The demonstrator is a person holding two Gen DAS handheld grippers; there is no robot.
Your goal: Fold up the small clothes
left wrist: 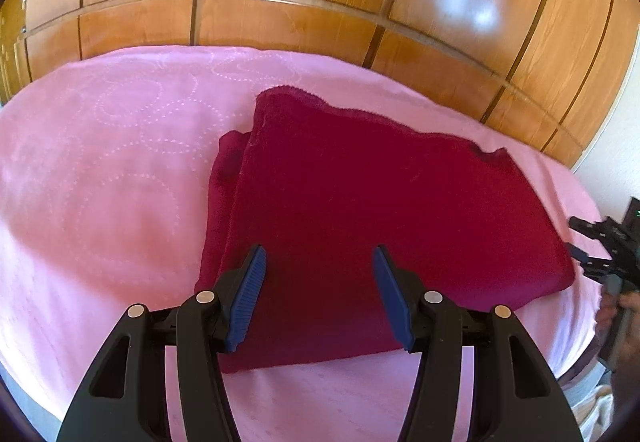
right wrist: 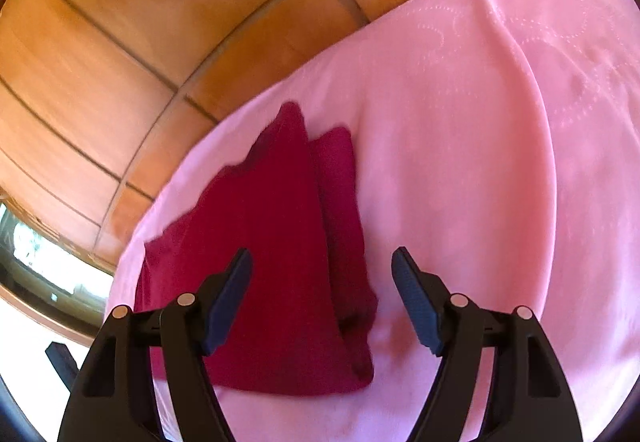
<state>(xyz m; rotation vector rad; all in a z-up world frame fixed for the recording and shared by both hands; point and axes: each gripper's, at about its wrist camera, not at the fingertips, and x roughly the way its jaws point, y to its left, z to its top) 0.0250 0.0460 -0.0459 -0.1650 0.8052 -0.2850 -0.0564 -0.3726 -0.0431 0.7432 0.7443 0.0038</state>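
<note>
Left gripper [left wrist: 319,262]: fingers spread wide, nothing between the blue pads [left wrist: 248,294]. It sits low-centre in the left wrist frame, above the near part of the dark red cloth [left wrist: 360,202].

Cloth is folded, lying flat on the pink bedspread [left wrist: 100,162], centre to right of frame. A second layer peeks out along its left edge. Far edge corner at upper centre, near edge just below the pads.

Right gripper [right wrist: 322,262]: also spread, empty. In the right wrist frame the left finger overlaps the cloth [right wrist: 260,242], the right finger sits over bare bedspread [right wrist: 480,162]. Cloth here fills lower left to centre, a narrower fold strip along its right side. Can't tell whether either gripper touches the fabric.

Right gripper [left wrist: 600,246] also shows at the far right edge of the left wrist frame, just beside the cloth's right corner, blurred.

Wooden wardrobe panels [left wrist: 280,2] fill the top of both frames, glare spot on them. Window [right wrist: 40,262] at the left edge, right wrist frame.
</note>
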